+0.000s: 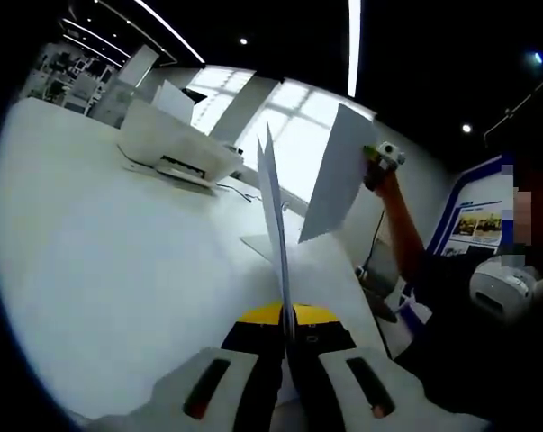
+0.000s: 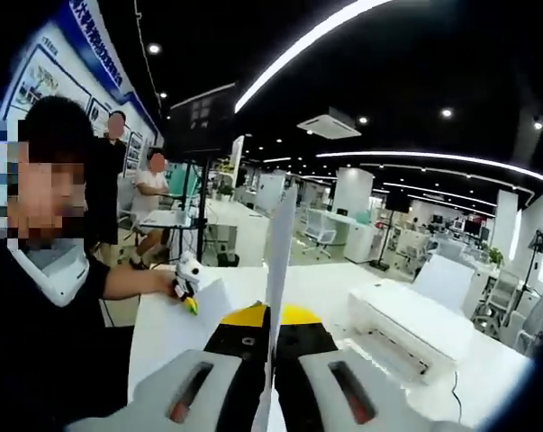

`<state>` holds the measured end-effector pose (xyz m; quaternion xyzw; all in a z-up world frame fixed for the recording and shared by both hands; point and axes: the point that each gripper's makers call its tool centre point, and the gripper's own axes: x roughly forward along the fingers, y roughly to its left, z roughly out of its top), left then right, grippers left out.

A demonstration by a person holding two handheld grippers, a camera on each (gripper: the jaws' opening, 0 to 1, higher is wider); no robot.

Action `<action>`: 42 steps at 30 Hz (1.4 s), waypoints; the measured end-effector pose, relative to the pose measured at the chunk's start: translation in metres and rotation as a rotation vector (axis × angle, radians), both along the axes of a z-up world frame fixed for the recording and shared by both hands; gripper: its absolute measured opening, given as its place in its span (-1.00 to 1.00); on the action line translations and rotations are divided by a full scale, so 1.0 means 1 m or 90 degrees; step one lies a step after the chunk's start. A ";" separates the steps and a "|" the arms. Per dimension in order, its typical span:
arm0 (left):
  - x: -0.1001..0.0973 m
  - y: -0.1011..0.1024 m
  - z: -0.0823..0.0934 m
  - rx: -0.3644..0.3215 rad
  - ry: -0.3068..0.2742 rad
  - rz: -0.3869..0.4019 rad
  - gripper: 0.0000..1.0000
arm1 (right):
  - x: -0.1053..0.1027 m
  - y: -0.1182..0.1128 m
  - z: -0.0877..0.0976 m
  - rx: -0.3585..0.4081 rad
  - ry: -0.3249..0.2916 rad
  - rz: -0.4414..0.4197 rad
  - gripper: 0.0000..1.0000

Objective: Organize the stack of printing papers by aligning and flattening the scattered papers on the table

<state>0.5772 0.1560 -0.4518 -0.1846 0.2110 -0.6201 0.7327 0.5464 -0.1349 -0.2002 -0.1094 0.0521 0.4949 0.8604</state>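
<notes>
White printing paper stands edge-on in both views, thin matte sheets lifted off the pale glossy table point(image 1: 100, 270). In the left gripper view, the left gripper point(image 1: 285, 360) is clenched on a small sheaf of white sheets point(image 1: 273, 207) that rises straight ahead from between its jaws; a boxy white printer point(image 1: 172, 144) sits ahead and to its left. Further right, the other gripper point(image 1: 384, 160) holds a single white sheet point(image 1: 336, 175) aloft. In the right gripper view, the right gripper point(image 2: 271, 360) is likewise closed tight on that upright sheet point(image 2: 278, 243), with the left gripper point(image 2: 188, 281) off to its left. Held only by their bottom edges, the sheets may, I judge, flop or slide askew when the two sets are brought together, spoiling the alignment; a harder pinch could crease them.
</notes>
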 end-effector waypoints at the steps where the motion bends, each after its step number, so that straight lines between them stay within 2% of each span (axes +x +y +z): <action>1: 0.000 0.000 0.000 0.000 0.000 0.000 -0.87 | -0.004 0.004 -0.005 -0.004 0.019 0.020 -1.00; 5: 0.000 0.000 0.000 0.000 0.000 -0.001 -0.87 | -0.013 0.015 -0.016 0.007 0.080 0.076 -1.00; 10: 0.001 0.001 0.000 -0.001 0.001 -0.002 -0.87 | -0.015 0.027 -0.028 0.005 0.122 0.116 -1.00; 16: 0.000 0.000 0.000 -0.001 0.001 -0.002 -0.87 | -0.008 0.045 -0.038 -0.011 0.162 0.147 -1.00; 21: 0.001 0.001 0.000 -0.001 0.001 -0.001 -0.87 | 0.004 0.059 -0.045 -0.043 0.177 0.161 -1.00; 31: -0.001 0.000 0.001 -0.002 -0.003 -0.003 -0.87 | 0.030 0.091 -0.078 -0.130 0.204 0.171 -1.00; 35: 0.000 0.001 0.001 -0.002 -0.003 -0.004 -0.87 | 0.035 0.099 -0.091 -0.168 0.212 0.176 -1.00; 42: 0.001 0.001 0.001 -0.003 -0.003 -0.004 -0.87 | 0.049 0.107 -0.109 -0.205 0.231 0.183 -1.00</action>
